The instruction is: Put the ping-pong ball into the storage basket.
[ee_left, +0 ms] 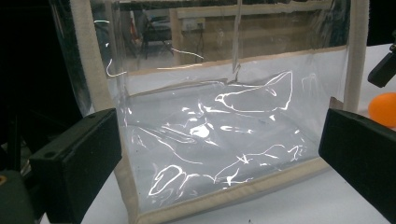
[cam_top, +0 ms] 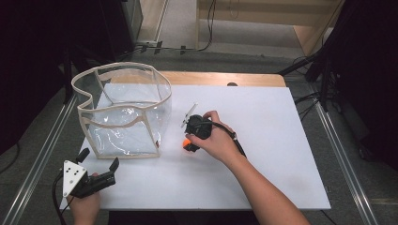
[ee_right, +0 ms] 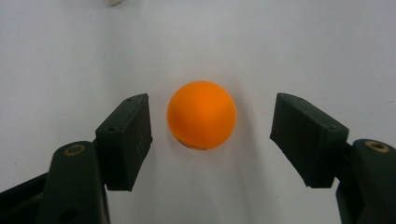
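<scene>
Closest to me in the right gripper view is my right gripper (ee_right: 211, 135), its two black jaws spread wide with an orange ball (ee_right: 201, 115) sitting between them on the white board (ee_right: 299, 42). I see a gap on each side of the ball, narrower on the left than on the right, so neither jaw touches it. From the high view, my right hand (cam_top: 217, 138) reaches in over the middle of the board (cam_top: 263, 154) and tips the right gripper (cam_top: 189, 139) downward, with the ball (cam_top: 186, 142) peeking out orange just under the hand's left edge.

My left gripper (cam_top: 98, 159) rests at the board's near-left corner, held by my left hand (cam_top: 87, 204), with its grey three-cornered plate facing up. Its jaws are also spread apart and hold nothing. In the left gripper view, the left gripper (ee_left: 219, 154) looks straight at a clear plastic bag (ee_left: 224, 130) with beige fabric trim, standing upright and open at the top just ahead of the jaws. From above, the bag (cam_top: 123, 110) stands on the board's far-left part, and the ball lies near its right side, apart from it. The ball (ee_left: 383, 108) also shows at the right edge of the left gripper view, beyond the bag's corner.
</scene>
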Available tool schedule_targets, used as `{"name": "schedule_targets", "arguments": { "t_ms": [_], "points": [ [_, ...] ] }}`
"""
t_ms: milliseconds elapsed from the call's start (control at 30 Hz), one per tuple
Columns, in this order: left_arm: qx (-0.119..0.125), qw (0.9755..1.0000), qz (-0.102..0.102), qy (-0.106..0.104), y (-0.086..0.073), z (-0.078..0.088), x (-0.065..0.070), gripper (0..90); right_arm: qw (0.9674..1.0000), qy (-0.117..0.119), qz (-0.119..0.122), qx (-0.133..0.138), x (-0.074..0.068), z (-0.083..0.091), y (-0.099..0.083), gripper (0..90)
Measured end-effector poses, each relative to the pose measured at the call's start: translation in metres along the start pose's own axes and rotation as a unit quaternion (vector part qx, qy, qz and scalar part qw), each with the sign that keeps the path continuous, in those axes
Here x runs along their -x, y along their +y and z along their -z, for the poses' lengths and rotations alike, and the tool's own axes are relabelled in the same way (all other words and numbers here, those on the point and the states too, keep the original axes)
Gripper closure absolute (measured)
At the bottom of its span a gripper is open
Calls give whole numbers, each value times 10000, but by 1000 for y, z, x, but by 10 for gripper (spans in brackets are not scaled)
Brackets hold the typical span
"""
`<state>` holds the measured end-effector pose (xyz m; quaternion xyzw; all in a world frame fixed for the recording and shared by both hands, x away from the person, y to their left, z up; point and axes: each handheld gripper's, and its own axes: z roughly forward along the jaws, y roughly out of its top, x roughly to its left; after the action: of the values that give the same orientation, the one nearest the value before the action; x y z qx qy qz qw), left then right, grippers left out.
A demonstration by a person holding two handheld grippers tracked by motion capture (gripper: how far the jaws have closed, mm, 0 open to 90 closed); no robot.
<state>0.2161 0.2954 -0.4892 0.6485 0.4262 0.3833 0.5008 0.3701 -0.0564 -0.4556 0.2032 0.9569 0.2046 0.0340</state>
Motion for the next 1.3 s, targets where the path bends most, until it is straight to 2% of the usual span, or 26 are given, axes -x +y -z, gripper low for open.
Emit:
{"name": "schedule_targets", "arguments": {
  "t_ms": [800, 1300],
  "points": [
    [-6, 10000, -1, -6, 0, 0, 0, 0, 9995, 50, -12, -304, 0, -14, 3, 358],
    [5, 10000, 3, -10, 0, 0, -1, 0, 9994, 108, 31, -334, 0, -22, 4, 397]
  ]
}}
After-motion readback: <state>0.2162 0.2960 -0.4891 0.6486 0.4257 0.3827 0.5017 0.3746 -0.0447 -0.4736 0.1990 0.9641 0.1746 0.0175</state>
